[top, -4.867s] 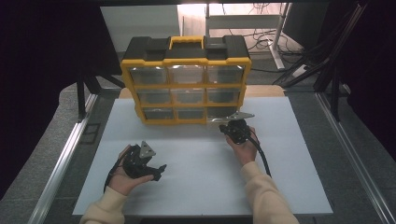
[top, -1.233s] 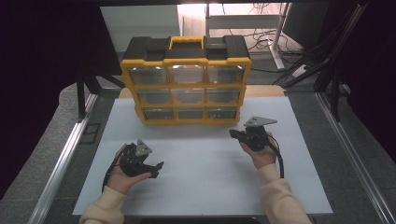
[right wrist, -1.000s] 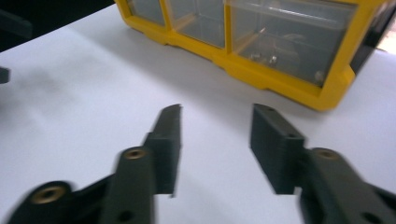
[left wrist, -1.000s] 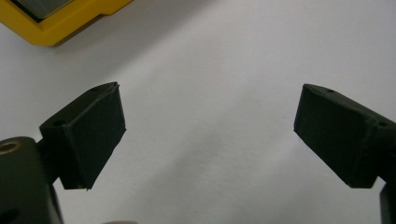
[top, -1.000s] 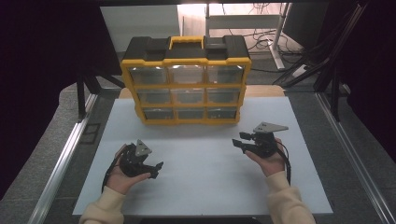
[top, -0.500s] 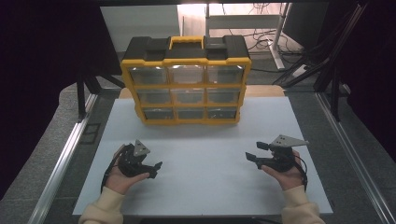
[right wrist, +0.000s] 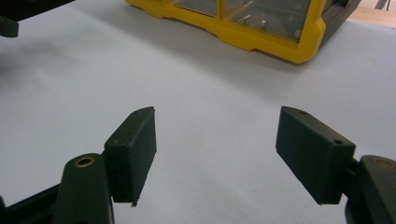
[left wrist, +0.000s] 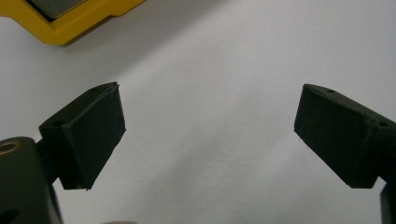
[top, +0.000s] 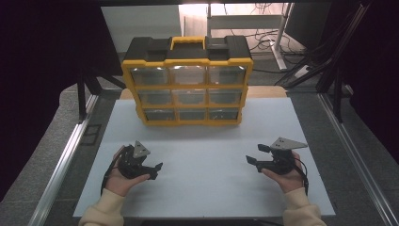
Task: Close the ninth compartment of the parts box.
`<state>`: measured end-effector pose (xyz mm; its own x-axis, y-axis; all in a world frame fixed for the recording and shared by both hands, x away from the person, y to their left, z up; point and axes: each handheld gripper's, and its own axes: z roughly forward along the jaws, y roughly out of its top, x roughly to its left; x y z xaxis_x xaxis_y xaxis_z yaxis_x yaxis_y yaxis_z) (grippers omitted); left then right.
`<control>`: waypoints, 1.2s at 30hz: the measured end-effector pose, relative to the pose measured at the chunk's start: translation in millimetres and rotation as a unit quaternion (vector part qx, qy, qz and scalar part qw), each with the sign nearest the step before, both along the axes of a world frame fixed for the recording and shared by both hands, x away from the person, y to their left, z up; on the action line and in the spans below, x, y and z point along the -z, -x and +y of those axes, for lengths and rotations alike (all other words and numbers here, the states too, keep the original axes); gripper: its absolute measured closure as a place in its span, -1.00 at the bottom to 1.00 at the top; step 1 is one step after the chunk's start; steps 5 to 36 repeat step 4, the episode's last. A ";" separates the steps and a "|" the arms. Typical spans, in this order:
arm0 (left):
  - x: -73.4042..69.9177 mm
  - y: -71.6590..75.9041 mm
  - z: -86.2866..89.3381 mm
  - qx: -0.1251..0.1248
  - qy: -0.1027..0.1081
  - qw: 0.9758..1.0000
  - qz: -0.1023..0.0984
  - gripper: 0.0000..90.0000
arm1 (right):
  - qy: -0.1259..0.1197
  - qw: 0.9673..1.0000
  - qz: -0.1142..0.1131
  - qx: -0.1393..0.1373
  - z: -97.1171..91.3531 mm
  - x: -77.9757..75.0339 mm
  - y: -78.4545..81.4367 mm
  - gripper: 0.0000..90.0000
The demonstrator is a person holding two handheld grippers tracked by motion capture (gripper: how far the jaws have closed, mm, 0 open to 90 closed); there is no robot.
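White and bare, the worktop [top: 207, 155] lay under both hands, with dark floor and cables behind it. On the near right part of it the right claw [top: 254, 154] was held low in the right hand [top: 288, 175], pointing toward the left; its jaws had just been opening and stood wide apart with nothing between them, only the white surface showing in the gap in the right gripper view. On the near left part the left claw [top: 157, 171] was in the left hand [top: 118, 178], pointing toward the right, and its jaws were also spread wide and held nothing. Both claws were well apart from each other and faced across the middle of the worktop. Farther out, at the back edge, the yellow and black organizer box [top: 188, 80] stood upright with its clear drawers facing the person. Neither claw touched it. Small metal parts could be seen inside one drawer in the right gripper view.
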<state>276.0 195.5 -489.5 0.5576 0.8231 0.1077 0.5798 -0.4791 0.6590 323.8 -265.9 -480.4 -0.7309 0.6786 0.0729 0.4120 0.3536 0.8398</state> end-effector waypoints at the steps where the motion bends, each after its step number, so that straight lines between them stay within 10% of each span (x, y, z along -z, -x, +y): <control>1: 0.2 0.1 0.0 0.000 0.000 1.000 0.000 -0.80 | 0.000 1.000 0.001 0.000 -0.1 0.1 -0.3 -0.35; 36: 0.6 0.0 -0.1 -0.002 0.001 1.000 0.000 -0.80 | 0.001 1.000 -0.001 0.003 -1.0 -0.1 -0.8 -0.35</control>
